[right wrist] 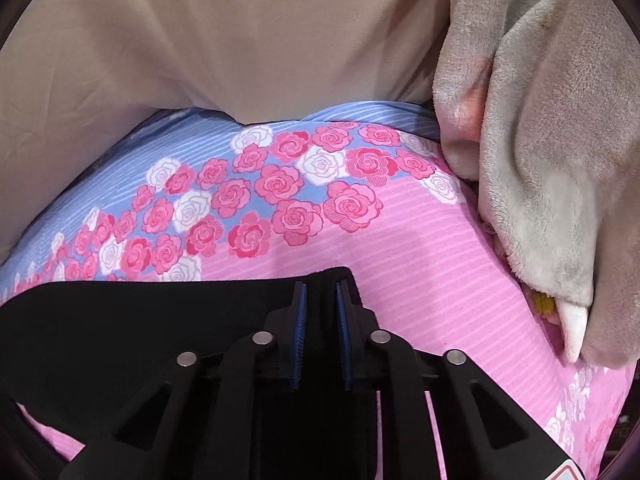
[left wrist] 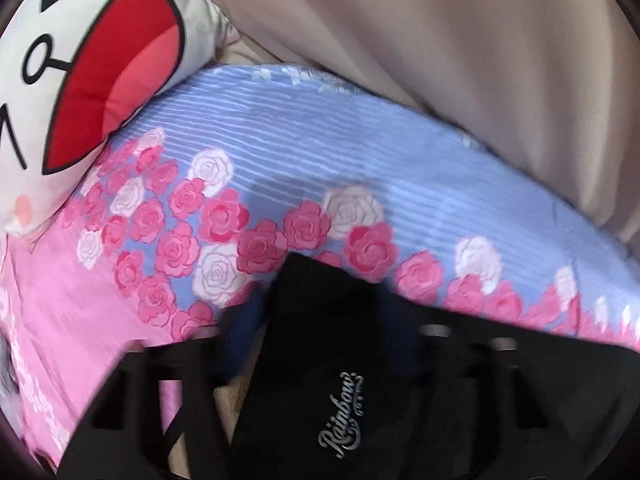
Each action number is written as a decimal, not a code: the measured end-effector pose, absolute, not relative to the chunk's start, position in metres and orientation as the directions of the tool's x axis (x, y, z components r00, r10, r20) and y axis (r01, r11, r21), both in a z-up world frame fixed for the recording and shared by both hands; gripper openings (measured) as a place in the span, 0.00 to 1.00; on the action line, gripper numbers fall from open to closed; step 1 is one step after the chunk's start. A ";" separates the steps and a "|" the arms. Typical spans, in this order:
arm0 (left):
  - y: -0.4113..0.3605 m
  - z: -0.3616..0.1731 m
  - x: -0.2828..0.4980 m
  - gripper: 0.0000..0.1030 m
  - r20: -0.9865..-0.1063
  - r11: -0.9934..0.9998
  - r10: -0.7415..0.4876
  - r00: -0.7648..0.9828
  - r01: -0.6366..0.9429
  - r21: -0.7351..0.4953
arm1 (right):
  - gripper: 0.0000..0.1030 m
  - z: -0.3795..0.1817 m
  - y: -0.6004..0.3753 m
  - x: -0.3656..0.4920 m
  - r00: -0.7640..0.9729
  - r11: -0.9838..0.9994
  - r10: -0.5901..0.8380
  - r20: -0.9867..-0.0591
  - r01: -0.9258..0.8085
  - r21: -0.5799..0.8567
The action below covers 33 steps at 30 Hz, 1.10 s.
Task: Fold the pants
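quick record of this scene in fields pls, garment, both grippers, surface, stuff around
garment: black pants, "Rainbow" lettering on the fabric in the left wrist view
left gripper: shut on black pants, view blurred
right gripper: blue pads closed on an edge of the pants
surface: bedsheet, pink and blue stripes with a band of roses
left side: white cartoon pillow with a red mouth
right side: grey plush blanket lying on the sheet
behind: beige fabric

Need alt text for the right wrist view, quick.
The right hand-held gripper is shut on a fold of black pants over a bedsheet printed with pink and white roses. A beige headboard stands behind, and a grey fleece blanket hangs at right.
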State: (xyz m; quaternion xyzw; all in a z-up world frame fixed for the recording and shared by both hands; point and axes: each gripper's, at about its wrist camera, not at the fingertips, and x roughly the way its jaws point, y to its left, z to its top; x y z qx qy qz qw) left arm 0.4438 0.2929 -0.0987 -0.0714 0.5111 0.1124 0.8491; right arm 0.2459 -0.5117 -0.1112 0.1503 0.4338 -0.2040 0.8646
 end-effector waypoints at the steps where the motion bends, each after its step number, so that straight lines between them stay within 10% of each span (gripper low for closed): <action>1: 0.291 -0.094 0.441 0.21 -0.884 0.967 0.097 0.457 -0.253 -0.025 | 0.04 -0.109 -0.511 0.246 0.544 0.870 -0.225 -0.808 0.485 0.085; 4: 0.288 -0.069 0.424 0.06 -0.863 0.972 0.037 0.504 -0.219 -0.086 | 0.04 -0.097 -0.507 0.242 0.594 0.862 -0.250 -0.765 0.496 0.104; 17: 0.297 0.068 0.229 0.06 -0.656 0.972 -0.134 0.743 -0.031 -0.233 | 0.03 0.002 -0.451 0.136 0.821 0.934 -0.204 -0.533 0.326 0.145; 33: 0.328 -0.063 0.100 0.19 -0.830 0.967 0.001 0.558 -0.213 -0.142 | 0.10 -0.117 -0.428 -0.002 0.689 0.928 -0.158 -0.708 0.348 0.131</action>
